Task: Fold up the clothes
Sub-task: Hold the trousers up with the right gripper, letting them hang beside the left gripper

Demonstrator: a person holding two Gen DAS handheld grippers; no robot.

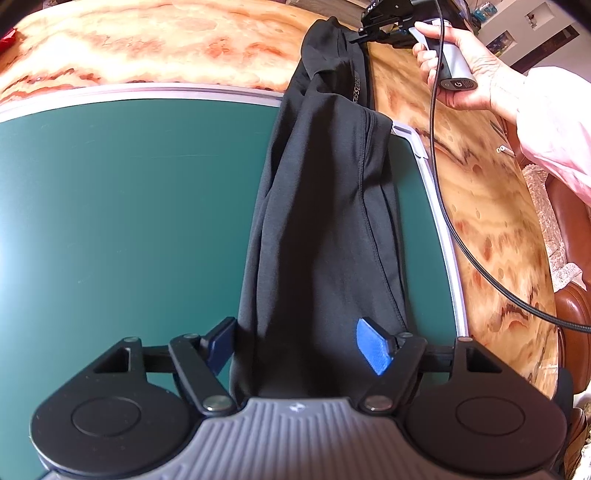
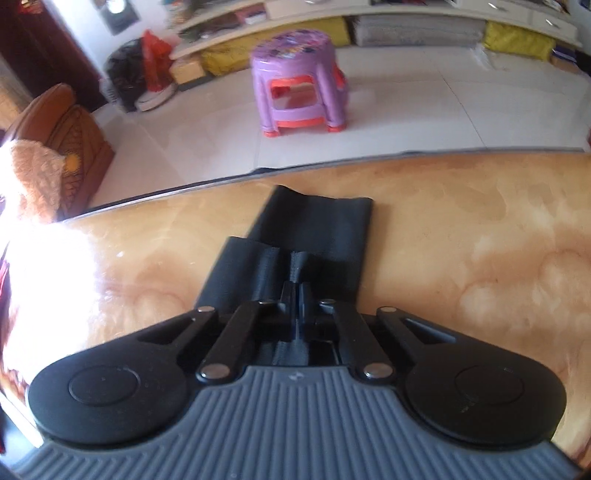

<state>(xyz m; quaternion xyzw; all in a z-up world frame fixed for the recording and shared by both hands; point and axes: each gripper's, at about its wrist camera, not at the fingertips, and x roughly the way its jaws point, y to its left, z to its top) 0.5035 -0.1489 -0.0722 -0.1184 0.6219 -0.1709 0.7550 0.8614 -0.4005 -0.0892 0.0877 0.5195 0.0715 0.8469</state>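
Note:
Black trousers (image 1: 325,206) lie stretched in a long strip over the right side of a green mat (image 1: 129,221) and onto the marble table (image 1: 147,40). My left gripper (image 1: 301,345) is open, its blue-padded fingers on either side of the near end of the trousers. My right gripper (image 2: 298,295) is shut on a fold of the black fabric (image 2: 314,225), whose leg ends lie flat on the table beyond it. In the left wrist view the right gripper (image 1: 360,35) shows at the trousers' far end, held by a hand.
The mat has a silver rim (image 1: 439,206). A black cable (image 1: 461,240) trails from the right gripper across the table. The table's far edge (image 2: 332,160) drops to a tiled floor with a purple stool (image 2: 299,81). A brown sofa (image 2: 55,144) stands left.

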